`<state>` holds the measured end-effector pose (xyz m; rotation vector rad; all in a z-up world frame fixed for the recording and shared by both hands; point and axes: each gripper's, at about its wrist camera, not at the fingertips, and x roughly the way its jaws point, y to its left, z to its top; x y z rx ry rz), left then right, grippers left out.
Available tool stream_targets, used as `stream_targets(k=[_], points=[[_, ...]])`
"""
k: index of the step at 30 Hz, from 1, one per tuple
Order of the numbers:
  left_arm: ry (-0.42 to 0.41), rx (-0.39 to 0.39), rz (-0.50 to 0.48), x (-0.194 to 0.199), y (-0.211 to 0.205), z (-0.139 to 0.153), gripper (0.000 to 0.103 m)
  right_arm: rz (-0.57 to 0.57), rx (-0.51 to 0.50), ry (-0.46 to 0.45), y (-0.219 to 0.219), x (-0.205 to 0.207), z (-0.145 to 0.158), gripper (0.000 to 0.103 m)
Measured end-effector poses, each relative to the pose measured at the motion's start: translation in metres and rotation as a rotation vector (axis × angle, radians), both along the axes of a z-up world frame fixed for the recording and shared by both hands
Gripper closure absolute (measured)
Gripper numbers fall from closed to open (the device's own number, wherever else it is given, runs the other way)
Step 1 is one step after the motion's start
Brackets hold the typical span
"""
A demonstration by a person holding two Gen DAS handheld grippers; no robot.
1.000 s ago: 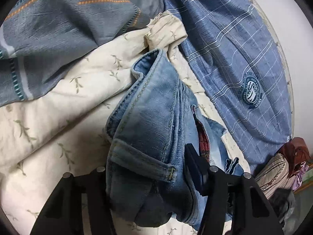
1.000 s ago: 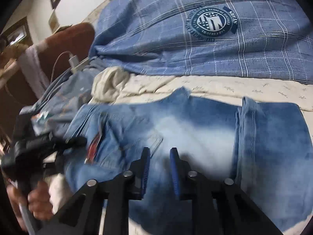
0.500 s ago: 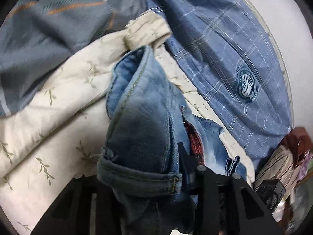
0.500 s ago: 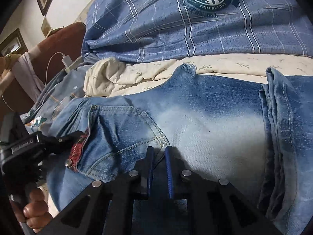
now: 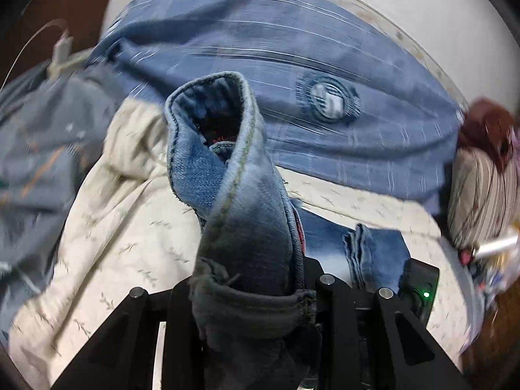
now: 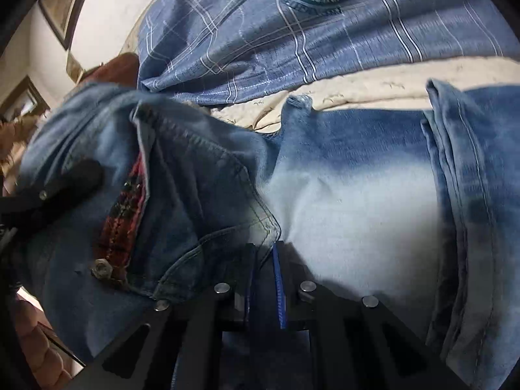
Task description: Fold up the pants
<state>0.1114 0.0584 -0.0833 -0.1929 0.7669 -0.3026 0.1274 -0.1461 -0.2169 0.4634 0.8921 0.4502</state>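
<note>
Rising off the cream bedsheet (image 5: 123,214), the waistband end of the jeans (image 5: 247,227) now stands up as a rolled tube, where a second ago it lay slumped on the bed. The left gripper (image 5: 250,295) is closing, its jaws pinching that bunched denim. The right gripper (image 6: 263,260) has sunk onto the faded seat, clenched on a fold of the cloth beside the back pocket (image 6: 208,214). Behind lies a blue checked blanket (image 6: 260,32).
</note>
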Motion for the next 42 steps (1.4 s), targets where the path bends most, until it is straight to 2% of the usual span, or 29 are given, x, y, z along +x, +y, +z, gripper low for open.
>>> stream_targets(k=[4,8,12,14,17,20,25,27,31,32,34,38,42], points=[[-0.013,0.085,-0.068,-0.003,-0.030,0.010,0.070,-0.002,0.101,0.022,-0.010,-0.005,-0.004,0.091],[-0.018,0.152,-0.125,-0.003,-0.058,0.017,0.070,-0.014,0.171,-0.010,-0.022,-0.023,0.000,0.092],[-0.025,0.207,-0.186,-0.009,-0.084,0.020,0.070,-0.036,0.142,-0.085,-0.041,-0.041,0.017,0.092],[-0.032,0.230,-0.215,-0.014,-0.099,0.021,0.071,-0.039,0.144,-0.085,-0.052,-0.046,0.024,0.092],[-0.044,0.265,-0.263,-0.023,-0.126,0.022,0.071,-0.080,0.086,-0.109,-0.075,-0.059,0.036,0.092],[-0.044,0.294,-0.299,-0.029,-0.155,0.018,0.071,-0.150,0.033,-0.065,-0.109,-0.070,0.038,0.092],[-0.018,0.363,-0.339,-0.033,-0.210,0.001,0.071,-0.336,-0.057,0.031,-0.180,-0.090,0.039,0.092],[-0.003,0.424,-0.343,-0.034,-0.235,-0.013,0.069,-0.400,-0.071,0.048,-0.207,-0.099,0.043,0.093],[0.024,0.496,-0.369,-0.039,-0.270,-0.033,0.053,-0.506,-0.039,0.052,-0.247,-0.108,0.050,0.088],[0.017,0.499,-0.378,-0.043,-0.273,-0.033,0.043,-0.518,-0.011,0.049,-0.255,-0.109,0.052,0.088],[0.016,0.446,-0.417,-0.048,-0.272,-0.026,0.030,-0.509,0.028,0.048,-0.259,-0.109,0.054,0.088],[-0.037,0.268,-0.479,-0.060,-0.245,0.012,0.028,-0.453,0.052,-0.003,-0.258,-0.093,0.067,0.088],[-0.067,0.167,-0.422,-0.060,-0.201,0.033,0.022,-0.377,0.013,-0.096,-0.243,-0.080,0.095,0.088]])
